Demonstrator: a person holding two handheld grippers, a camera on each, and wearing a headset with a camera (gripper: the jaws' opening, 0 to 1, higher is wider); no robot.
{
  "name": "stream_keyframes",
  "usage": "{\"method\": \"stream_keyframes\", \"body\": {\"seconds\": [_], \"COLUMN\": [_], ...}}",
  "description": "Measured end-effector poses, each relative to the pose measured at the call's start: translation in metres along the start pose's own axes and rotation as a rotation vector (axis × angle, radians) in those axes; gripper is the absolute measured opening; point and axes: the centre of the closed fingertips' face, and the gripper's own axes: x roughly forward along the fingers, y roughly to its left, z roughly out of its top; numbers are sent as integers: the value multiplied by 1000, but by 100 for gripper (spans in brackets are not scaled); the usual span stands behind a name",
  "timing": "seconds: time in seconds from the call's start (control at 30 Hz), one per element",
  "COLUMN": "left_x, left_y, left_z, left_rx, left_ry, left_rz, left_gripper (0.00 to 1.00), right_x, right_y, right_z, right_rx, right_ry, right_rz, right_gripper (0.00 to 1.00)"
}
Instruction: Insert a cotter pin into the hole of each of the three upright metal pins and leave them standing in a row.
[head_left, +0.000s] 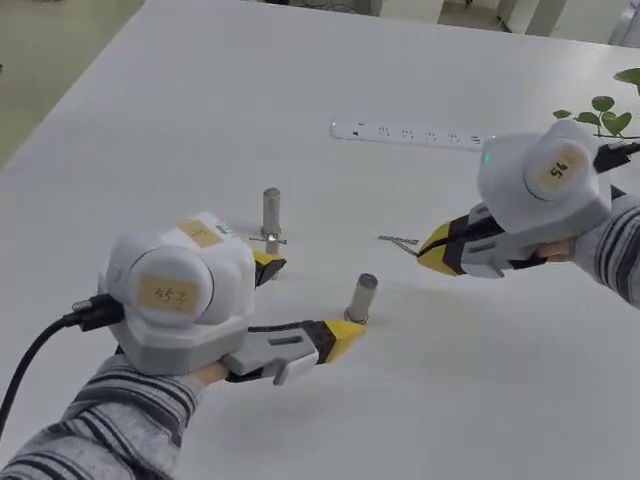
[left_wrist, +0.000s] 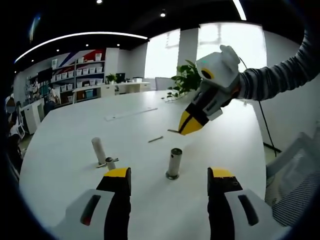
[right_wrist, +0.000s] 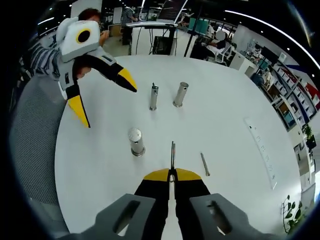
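Three metal pins stand upright on the white table (head_left: 200, 110): a tall one (head_left: 271, 210), a shorter one (head_left: 272, 243) just in front of it with a thin wire across it, and a third (head_left: 362, 297) nearer me. My left gripper (head_left: 308, 300) is open, and the near pin (left_wrist: 174, 162) stands just ahead between its fingers, untouched. My right gripper (head_left: 428, 252) is shut on a cotter pin (right_wrist: 172, 154) that sticks out of its tips. It hovers right of the pins. Another cotter pin (head_left: 398, 240) lies loose on the table beside those tips.
A white power strip (head_left: 410, 134) lies across the far side of the table. A green plant (head_left: 600, 115) stands at the right edge. Office shelves and desks (left_wrist: 80, 90) are in the background, and a person sits beyond the table.
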Motion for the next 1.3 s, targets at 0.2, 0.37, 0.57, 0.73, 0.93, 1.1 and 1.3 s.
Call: {"method": "stream_keyframes", "body": {"seconds": [0.2,0.37,0.57,0.73,0.93,1.1,1.3], "left_x": [1,1,0,0,-2,-3,-3], "left_y": [-12,-19,-27,-33,-37,-41,-43], "left_z": [-1,0,7,6,5,6,7], "left_rx": [-16,-27,-86,-136,-201,-249,-278], "left_ry": [0,2,-20,-12,-13,-22,-26], "left_rz": [-48,-77,-120,-135,-147,-163,-169], "left_gripper": [50,43,33,27,19,13,6], "right_x": [-3,-4,-1,-2,-5,-7,-10], "right_y": [14,38,61,74,83,88,88], "right_z": [9,19,20,25,31,35,39], "right_rx": [-66,-129,-229,-280,-324,-347,-355], "right_ry": [-31,-42,-40,-51,-62,-74,-83], "right_rz": [30,66,104,115,117,115,109], "right_gripper": [0,0,0,0,0,0,0]}}
